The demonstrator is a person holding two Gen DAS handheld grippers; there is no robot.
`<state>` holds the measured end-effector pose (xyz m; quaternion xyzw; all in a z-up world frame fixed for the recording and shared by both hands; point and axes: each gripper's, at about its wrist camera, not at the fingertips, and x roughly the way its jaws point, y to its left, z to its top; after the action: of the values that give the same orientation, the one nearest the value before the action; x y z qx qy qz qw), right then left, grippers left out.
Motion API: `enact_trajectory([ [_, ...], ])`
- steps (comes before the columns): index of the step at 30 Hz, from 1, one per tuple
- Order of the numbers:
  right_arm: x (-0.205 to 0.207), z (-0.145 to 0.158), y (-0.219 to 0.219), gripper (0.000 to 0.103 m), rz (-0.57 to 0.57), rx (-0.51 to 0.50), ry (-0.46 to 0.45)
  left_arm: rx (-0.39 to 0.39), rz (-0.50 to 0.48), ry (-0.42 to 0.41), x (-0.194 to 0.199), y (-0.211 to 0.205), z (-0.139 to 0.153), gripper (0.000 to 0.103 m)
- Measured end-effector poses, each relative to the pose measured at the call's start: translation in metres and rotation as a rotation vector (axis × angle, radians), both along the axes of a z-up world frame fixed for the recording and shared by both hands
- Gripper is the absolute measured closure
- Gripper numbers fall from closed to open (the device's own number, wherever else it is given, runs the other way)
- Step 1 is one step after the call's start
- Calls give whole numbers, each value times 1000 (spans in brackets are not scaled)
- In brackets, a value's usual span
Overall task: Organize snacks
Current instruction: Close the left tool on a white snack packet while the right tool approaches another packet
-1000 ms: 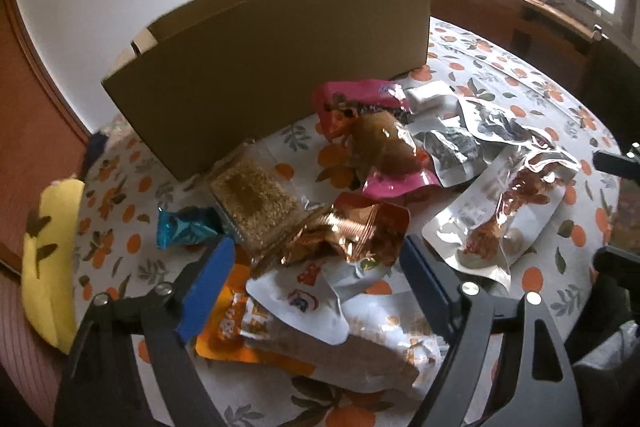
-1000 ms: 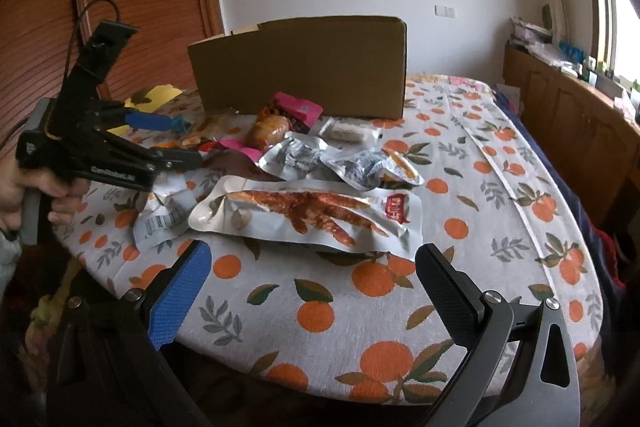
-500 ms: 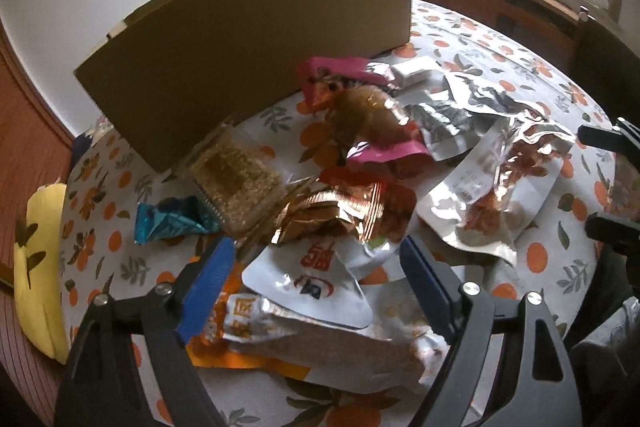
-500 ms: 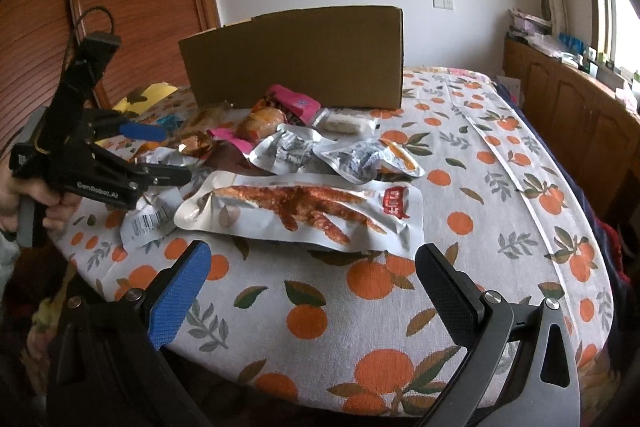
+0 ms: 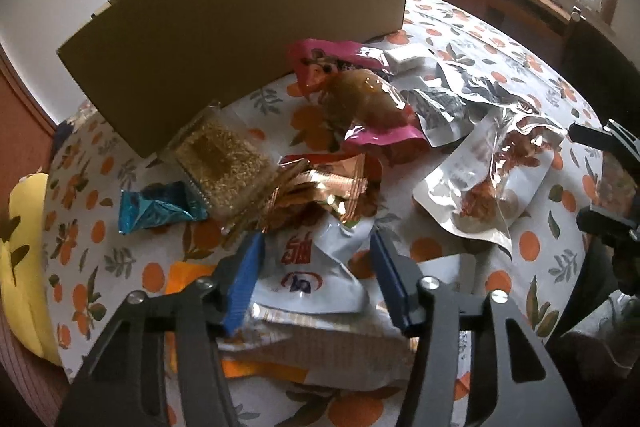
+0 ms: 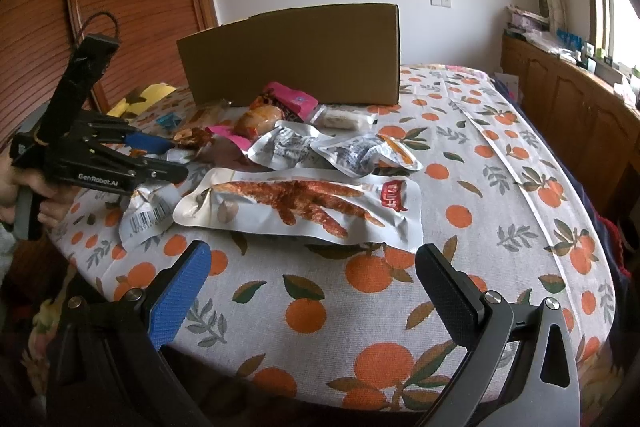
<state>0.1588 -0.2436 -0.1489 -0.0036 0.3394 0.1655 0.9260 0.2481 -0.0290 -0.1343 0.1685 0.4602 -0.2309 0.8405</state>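
Observation:
Snack packets lie heaped on the orange-print tablecloth (image 6: 460, 227) in front of a cardboard box (image 5: 240, 39). My left gripper (image 5: 316, 251) points down at a white pouch with red characters (image 5: 312, 267). Its jaws are closing with that pouch between them; the pads stand at its edges without a clear squeeze. Beyond lie a copper foil packet (image 5: 320, 187), a pink pouch (image 5: 360, 99) and a clear pack of grain bar (image 5: 220, 163). My right gripper (image 6: 314, 259) hangs open and empty over the table's near edge, short of a chicken-foot pouch (image 6: 304, 211).
A teal packet (image 5: 156, 211), silver pouches (image 6: 288, 147) and a small white packet (image 5: 408, 57) lie around the heap. An orange packet (image 5: 188, 275) and a beige one (image 5: 320, 343) lie under the left gripper. A yellow cushion (image 5: 24, 267) sits left; wooden cabinets (image 6: 560, 95) line the right wall.
The left gripper's jaws have narrowed around the white pouch, and the gripper has tipped a little further down toward the heap. The right gripper has stayed still.

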Motion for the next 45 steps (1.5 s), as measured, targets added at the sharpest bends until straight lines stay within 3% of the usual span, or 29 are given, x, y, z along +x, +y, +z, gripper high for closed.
enact_trajectory([
  [3, -1, 0, 1, 0, 2, -5, -1, -12, 0, 5, 1, -2, -1, 46],
  [5, -2, 1, 1, 0, 0, -5, -2, -19, 1, 4, 1, -2, 0, 59],
  [8, -2, 1, 0, 0, -3, -5, -2, -28, 10, 10, 0, -1, 2, 64],
  [10, -2, 0, 0, 0, -5, -5, 0, -36, 15, -5, -2, 2, 7, 72],
  [13, -2, 0, 0, 0, -2, -6, 0, -87, 25, -5, -4, 10, 20, 80],
  [20, -5, 1, 5, 0, 5, -9, -7, -122, 79, -15, 1, 35, 35, 83],
  [25, -6, 3, 3, 0, 2, -2, -8, -150, 116, 18, 8, 54, 33, 77],
  [32, -7, 2, 6, 0, 11, -5, -6, -153, 95, 33, 11, 53, 28, 69],
  [35, -5, 2, 7, 0, 9, -1, -2, -119, 69, 30, 9, 41, 22, 68],
  [36, -3, 2, 8, 0, 10, 3, 2, -103, 66, 32, 9, 37, 19, 69],
  [37, 0, 2, 10, 0, 11, 4, 3, -90, 58, 26, 8, 33, 16, 78],
  [39, 7, 4, 12, 0, 11, -10, 9, -66, 47, 3, 4, 27, 13, 79],
  [45, 16, -2, 9, 0, 24, 28, 90, -119, 40, -21, -6, 25, 24, 88],
])
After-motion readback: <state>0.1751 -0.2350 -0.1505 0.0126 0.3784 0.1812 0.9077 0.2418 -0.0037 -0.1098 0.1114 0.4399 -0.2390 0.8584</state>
